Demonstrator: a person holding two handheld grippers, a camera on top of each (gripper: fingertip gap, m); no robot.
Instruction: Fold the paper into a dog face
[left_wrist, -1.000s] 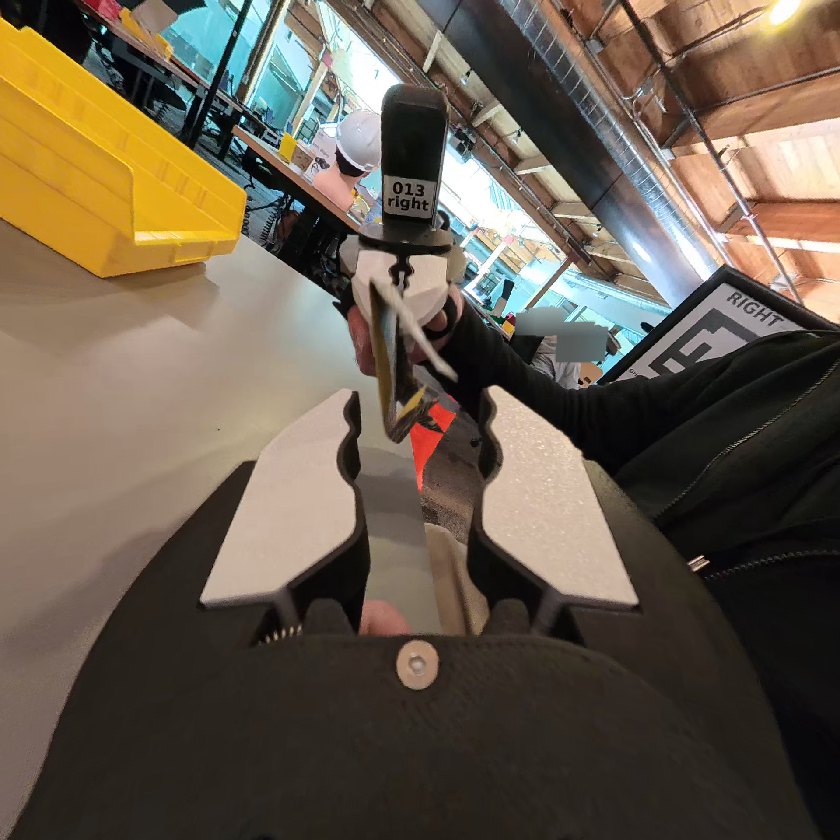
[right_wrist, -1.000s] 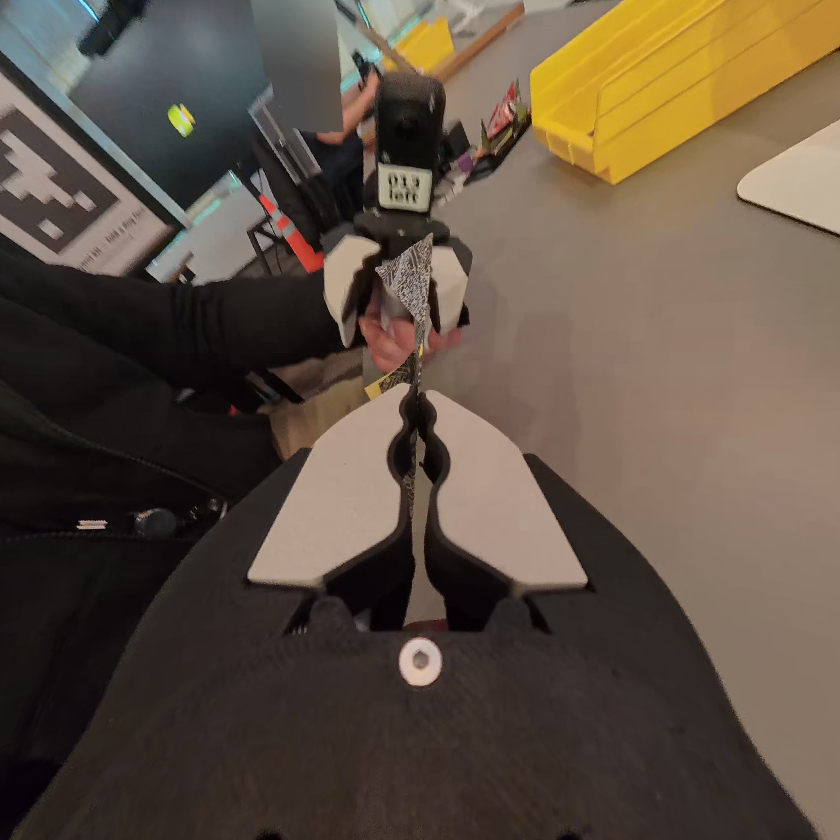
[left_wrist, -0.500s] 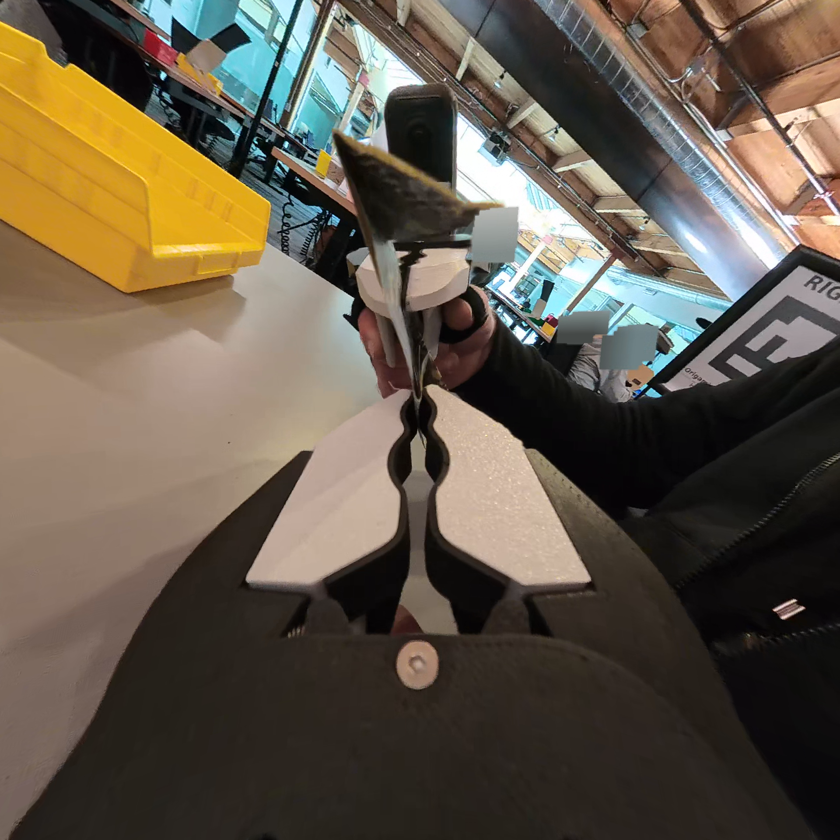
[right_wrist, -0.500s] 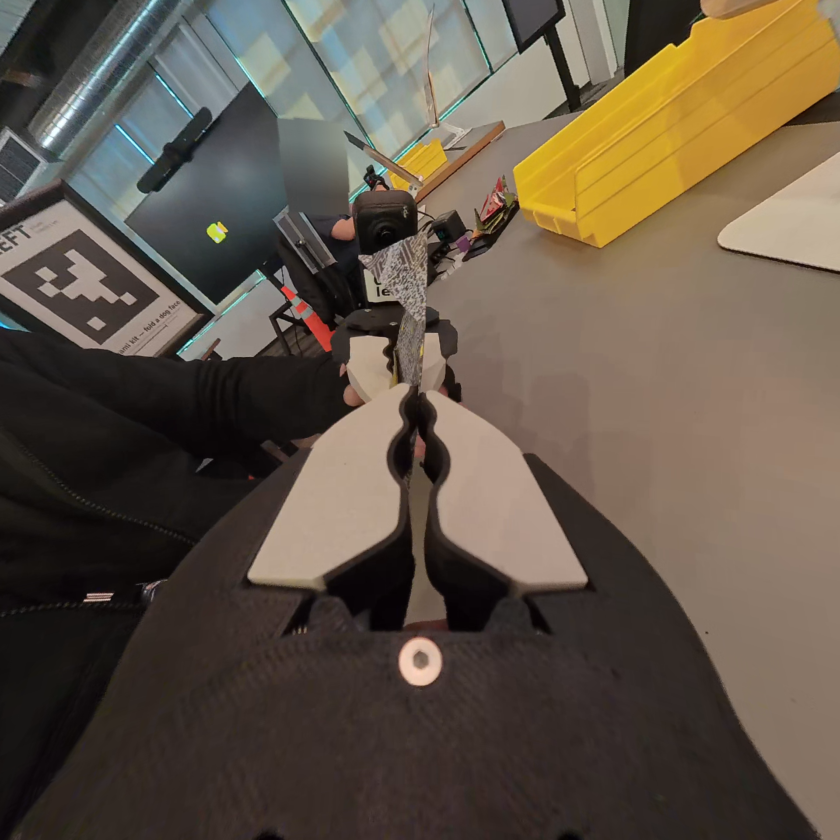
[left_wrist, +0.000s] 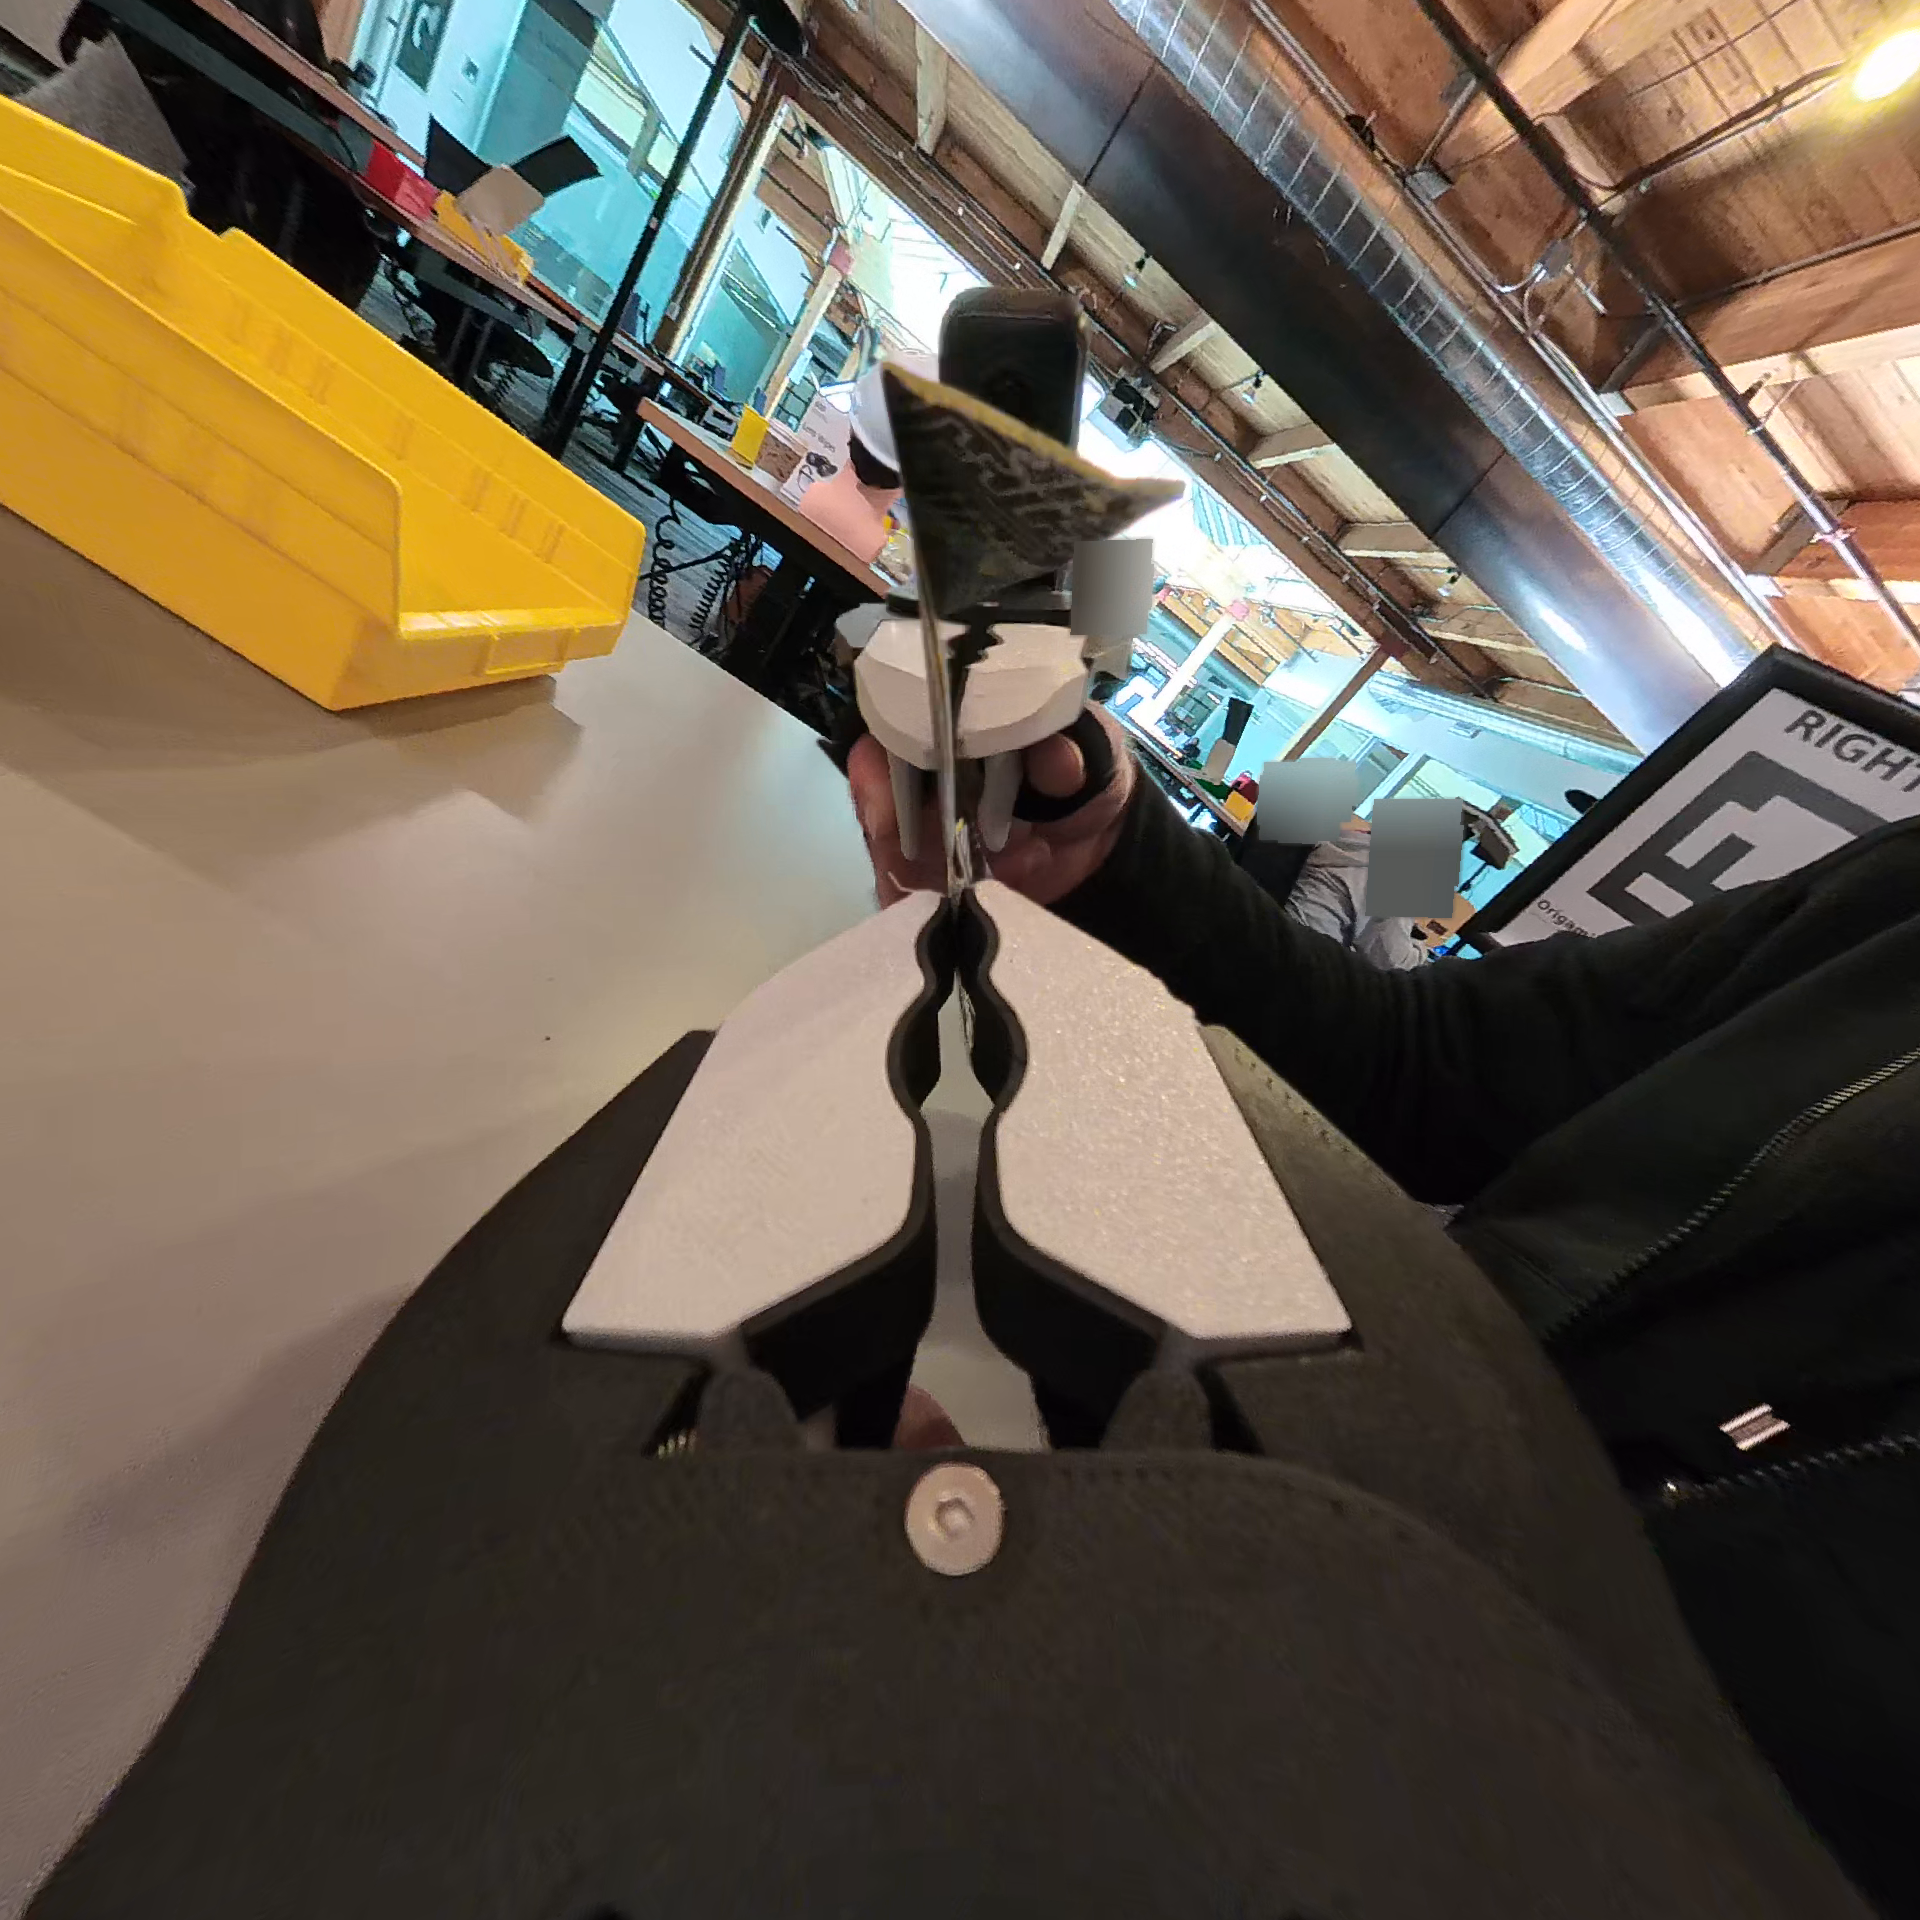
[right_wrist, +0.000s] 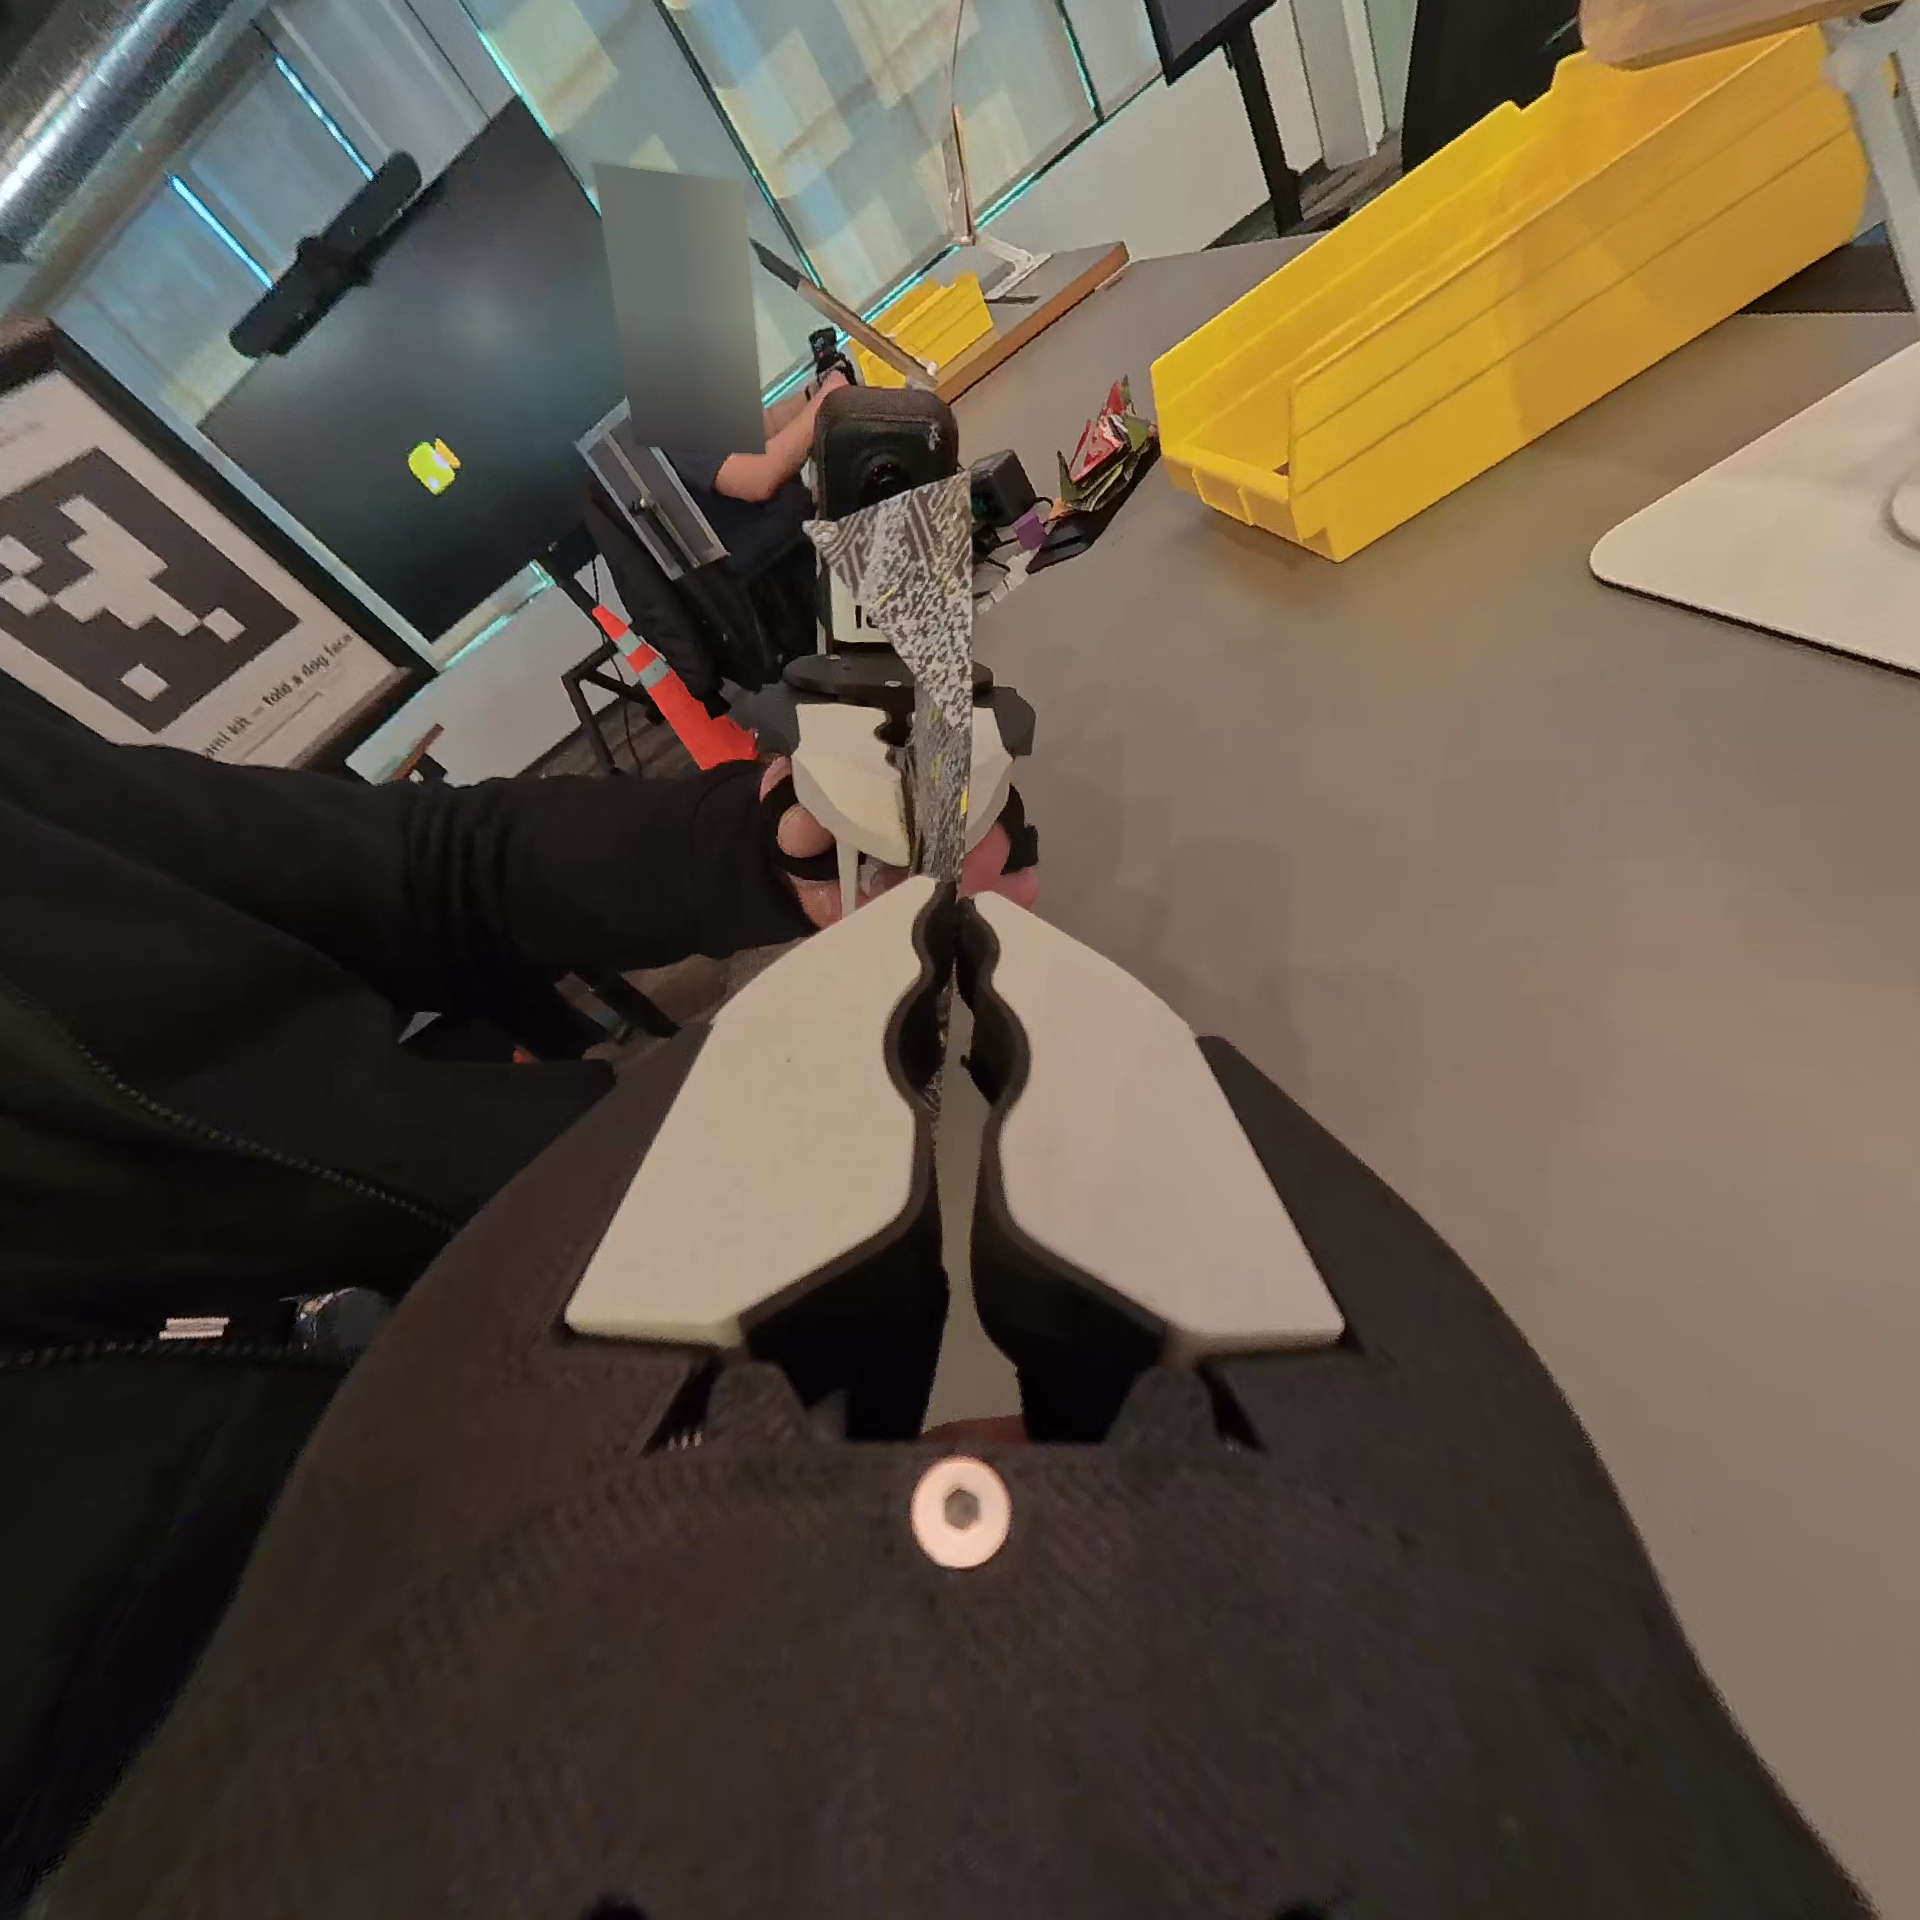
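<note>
The folded paper (left_wrist: 987, 499), dark with a fine black and yellow pattern, is held in the air above the grey table (left_wrist: 260, 987) between both grippers. My left gripper (left_wrist: 956, 906) is shut on its lower edge. The right gripper (left_wrist: 971, 686) faces it, and the paper runs through its shut jaws, with a triangular flap standing above. In the right wrist view the paper (right_wrist: 920, 603) rises as a narrow triangle from my right gripper (right_wrist: 951, 896), which is shut on it. The left gripper (right_wrist: 904, 769) is just beyond, also on the paper.
A yellow bin (left_wrist: 260, 499) stands on the table to the left; it also shows in the right wrist view (right_wrist: 1507, 312). A white pad (right_wrist: 1766, 540) lies at the right. Folded coloured papers (right_wrist: 1107, 457) lie beside the bin. An orange cone (right_wrist: 665, 675) stands off the table. Some 5 cm of space lies between my two pairs of fingers.
My left gripper was open one second ago and has shut on the paper. The two grippers have come closer together. The paper's flap now stands upright.
</note>
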